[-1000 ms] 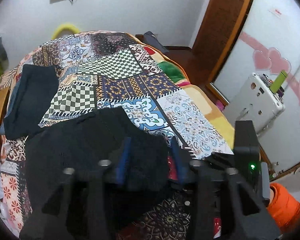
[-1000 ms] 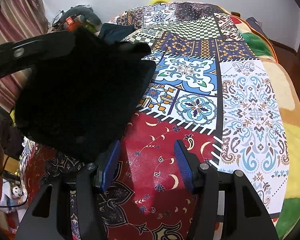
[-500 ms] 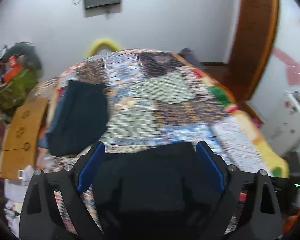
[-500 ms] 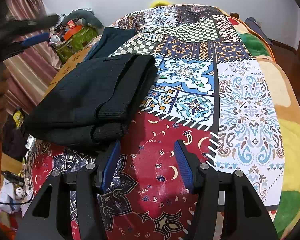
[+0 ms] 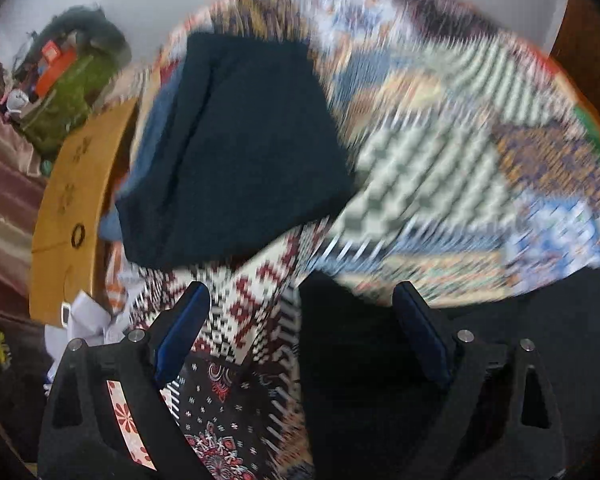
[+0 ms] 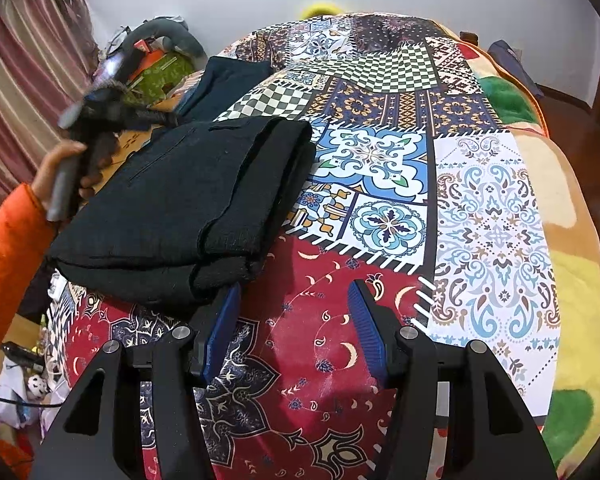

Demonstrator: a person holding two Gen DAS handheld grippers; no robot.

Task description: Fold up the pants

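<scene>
The black pants (image 6: pixel 188 208) lie folded in a thick stack on the patchwork bedspread (image 6: pixel 380 152), at its left side. In the blurred left wrist view they show as a dark mass (image 5: pixel 440 360) at the lower right. My right gripper (image 6: pixel 296 320) is open and empty, just right of the stack's near corner. My left gripper (image 5: pixel 300 332) is open and empty, and it also shows in the right wrist view (image 6: pixel 100 120), held in a hand beyond the stack's left edge.
A second folded dark navy garment (image 5: pixel 236 152) lies farther back on the bed's left side, also in the right wrist view (image 6: pixel 228 84). A wooden board (image 5: pixel 76 204) and clutter (image 5: pixel 64 80) stand left of the bed. The bed's right edge has a yellow-green blanket (image 6: pixel 572 240).
My left gripper let go of the black pants, opened wide and swung left away from the stack. The pants dropped flat into a folded stack. My right gripper stayed still and open.
</scene>
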